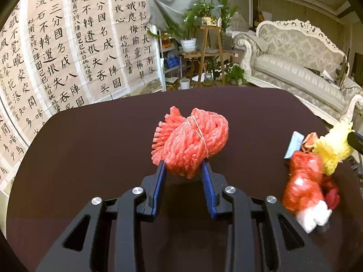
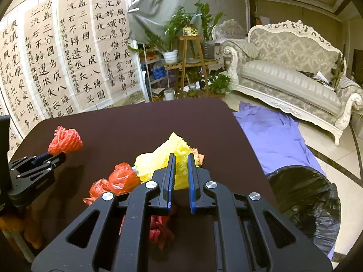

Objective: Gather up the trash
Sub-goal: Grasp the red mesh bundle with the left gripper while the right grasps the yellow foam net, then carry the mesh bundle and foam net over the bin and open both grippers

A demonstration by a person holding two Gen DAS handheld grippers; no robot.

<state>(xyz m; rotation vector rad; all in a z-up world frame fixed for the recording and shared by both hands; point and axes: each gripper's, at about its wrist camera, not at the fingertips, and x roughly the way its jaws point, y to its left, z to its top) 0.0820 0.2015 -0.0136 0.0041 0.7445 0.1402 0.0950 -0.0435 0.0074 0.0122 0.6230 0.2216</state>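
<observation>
Left gripper (image 1: 183, 166) clamps red foam net bundle (image 1: 190, 141); your right gripper (image 2: 181, 158) pinches yellow foam net (image 2: 163, 156), both over table (image 2: 136, 122). Black-lined bin (image 2: 306, 195) waits right; red bags (image 2: 118, 181) remain.

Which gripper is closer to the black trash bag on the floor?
Right. The right gripper, pinching yellow foam netting, sits over the table's edge beside the black trash bag. The left gripper, holding the red foam net bundle, is at the table's far side.
</observation>
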